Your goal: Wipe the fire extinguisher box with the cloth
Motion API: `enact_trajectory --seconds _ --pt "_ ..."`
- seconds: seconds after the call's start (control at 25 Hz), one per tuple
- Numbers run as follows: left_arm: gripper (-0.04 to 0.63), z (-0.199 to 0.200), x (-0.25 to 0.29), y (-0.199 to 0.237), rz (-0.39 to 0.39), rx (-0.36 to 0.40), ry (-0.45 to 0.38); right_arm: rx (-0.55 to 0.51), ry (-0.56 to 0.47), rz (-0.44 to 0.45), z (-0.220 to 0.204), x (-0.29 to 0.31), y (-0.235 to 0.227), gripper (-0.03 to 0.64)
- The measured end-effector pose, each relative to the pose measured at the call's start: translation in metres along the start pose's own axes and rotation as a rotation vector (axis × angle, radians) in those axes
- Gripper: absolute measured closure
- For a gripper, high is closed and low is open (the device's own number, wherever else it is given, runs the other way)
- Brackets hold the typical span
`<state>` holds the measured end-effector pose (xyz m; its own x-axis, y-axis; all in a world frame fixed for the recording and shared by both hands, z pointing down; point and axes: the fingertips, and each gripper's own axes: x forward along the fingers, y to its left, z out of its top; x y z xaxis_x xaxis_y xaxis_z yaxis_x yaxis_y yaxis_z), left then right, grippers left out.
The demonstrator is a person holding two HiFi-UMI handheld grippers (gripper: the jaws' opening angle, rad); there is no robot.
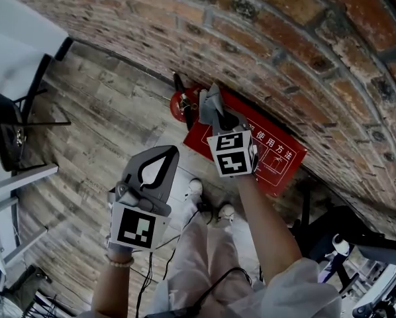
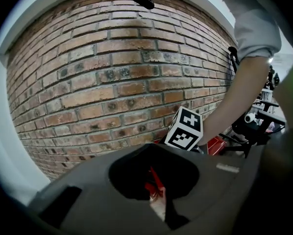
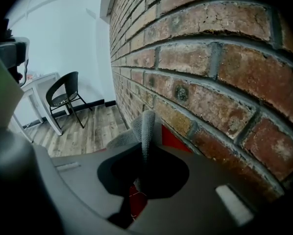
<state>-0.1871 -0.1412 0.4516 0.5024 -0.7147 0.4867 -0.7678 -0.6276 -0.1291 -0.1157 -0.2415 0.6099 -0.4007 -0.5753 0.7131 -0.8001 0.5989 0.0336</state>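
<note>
Gripped cloth [image 3: 146,127] (upright) — box [image 1: 276,166] runs along wall [image 1: 284,52].

Red-brown brick wall [image 1: 284,38] above a grey plank floor [image 1: 99,111], black chair [image 3: 64,96] beside a white table [image 3: 38,84].

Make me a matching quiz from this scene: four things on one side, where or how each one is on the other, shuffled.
1 cloth
2 fire extinguisher box
3 left gripper
4 chair

A red, below the brick wall
B shut and empty
C black, beside a white table
D grey, in the right gripper

Pairs: 1-D, 2-A, 3-B, 4-C
</note>
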Motion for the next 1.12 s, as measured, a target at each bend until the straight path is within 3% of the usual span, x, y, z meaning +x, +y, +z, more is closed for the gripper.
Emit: enact_trajectory --seconds 1.12 --pt "0.598 0.016 0.015 -0.027 -0.038 0.026 -0.012 0.052 0.007 -0.040 -0.023 -0.021 -0.031 0.598"
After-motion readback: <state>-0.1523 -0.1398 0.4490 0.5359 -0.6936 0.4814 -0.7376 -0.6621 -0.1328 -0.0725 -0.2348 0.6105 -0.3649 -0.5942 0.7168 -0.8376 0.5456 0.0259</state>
